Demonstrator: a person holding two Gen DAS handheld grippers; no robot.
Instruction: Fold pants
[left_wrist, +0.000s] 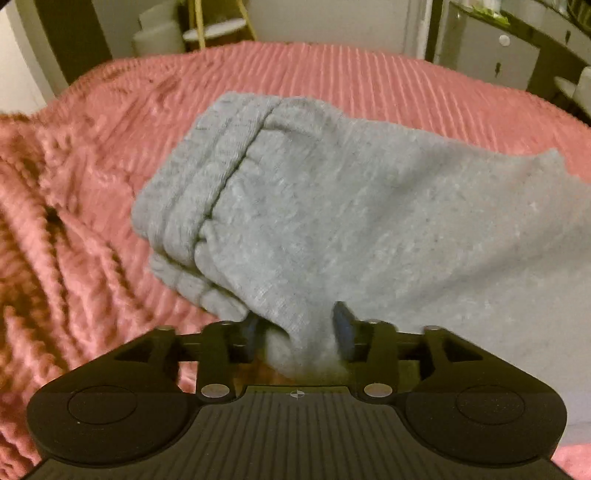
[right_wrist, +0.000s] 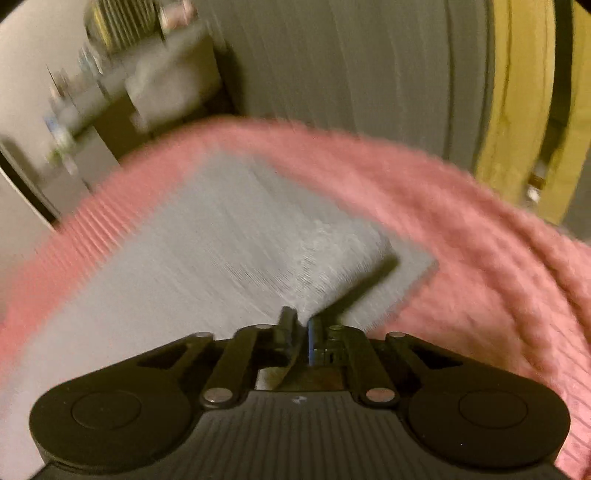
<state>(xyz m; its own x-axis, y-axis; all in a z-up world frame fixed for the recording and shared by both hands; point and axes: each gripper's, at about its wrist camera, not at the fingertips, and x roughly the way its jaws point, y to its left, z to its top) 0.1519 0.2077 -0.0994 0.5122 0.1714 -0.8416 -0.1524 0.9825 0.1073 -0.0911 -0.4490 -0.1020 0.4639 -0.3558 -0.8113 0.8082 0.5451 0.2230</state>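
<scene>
A: We are holding the pants (left_wrist: 332, 221) above the pink blanket (left_wrist: 92, 203) on the bed. Our left hand-held gripper (left_wrist: 299, 328) is pinching a thick bunch of the grey cloth near the waistband (left_wrist: 207, 177), with its fingers set fairly wide around the wad.

B: And our right hand-held gripper (right_wrist: 301, 332) is closing nearly tight on a thin edge of the same pants (right_wrist: 221, 240). That view is smearing badly, so we are judging the grip mostly from the narrow gap between the fingers.

A: We are thinking the thin edge is the weak point. Only a sliver of fabric is sitting between those fingers, and a quick swing could be pulling it free, so that half would drop in a heap.

B: The left side is carrying its own risk. The bunch is bulging out below the fingers, and it looks like more than one layer, so an inner layer could be sliding out while the outer one stays caught.

A: If we are moving the two sides unevenly, the fold could be landing crooked, with one corner overhanging.

B: The blanket is also ribbed and rumpled on our left. The cloth could be dragging on those ridges and creasing as we are lowering it.
</scene>
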